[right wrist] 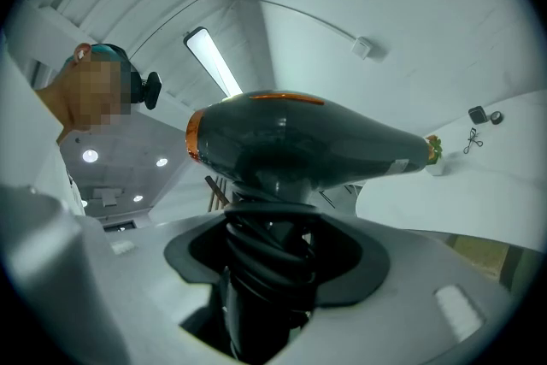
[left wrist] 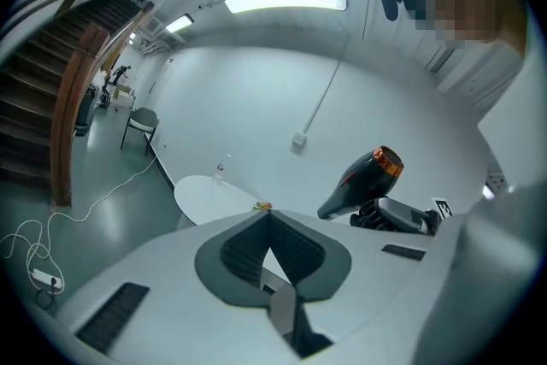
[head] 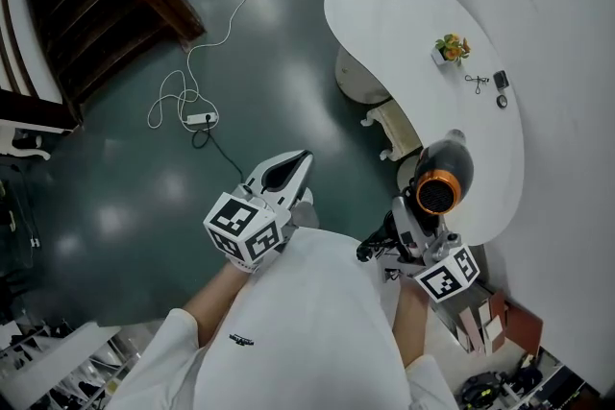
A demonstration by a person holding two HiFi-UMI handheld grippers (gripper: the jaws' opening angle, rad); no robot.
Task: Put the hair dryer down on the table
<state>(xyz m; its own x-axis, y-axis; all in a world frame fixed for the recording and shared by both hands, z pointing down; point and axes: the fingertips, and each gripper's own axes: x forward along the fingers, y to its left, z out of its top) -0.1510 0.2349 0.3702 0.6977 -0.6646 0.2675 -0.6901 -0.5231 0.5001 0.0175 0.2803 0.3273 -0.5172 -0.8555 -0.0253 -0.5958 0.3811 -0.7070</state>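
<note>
Black dryer (head: 442, 178), orange rear ring up, in air over near end of table (head: 404, 24), not yet down. Right gripper (head: 411, 230) clamped on handle with cord (right wrist: 269, 269) wound round it. Judged: stops cord trailing, leaves body free to lay flat. Left gripper (head: 288, 170) at 9 o'clock of dryer, over floor (head: 288, 62), jaws together, empty, likely kept out of way. Bare tabletop at 12 o'clock of dryer, short of plant (head: 452, 46): room to land. Writing: none readable; pale patch near nozzle too small.
</note>
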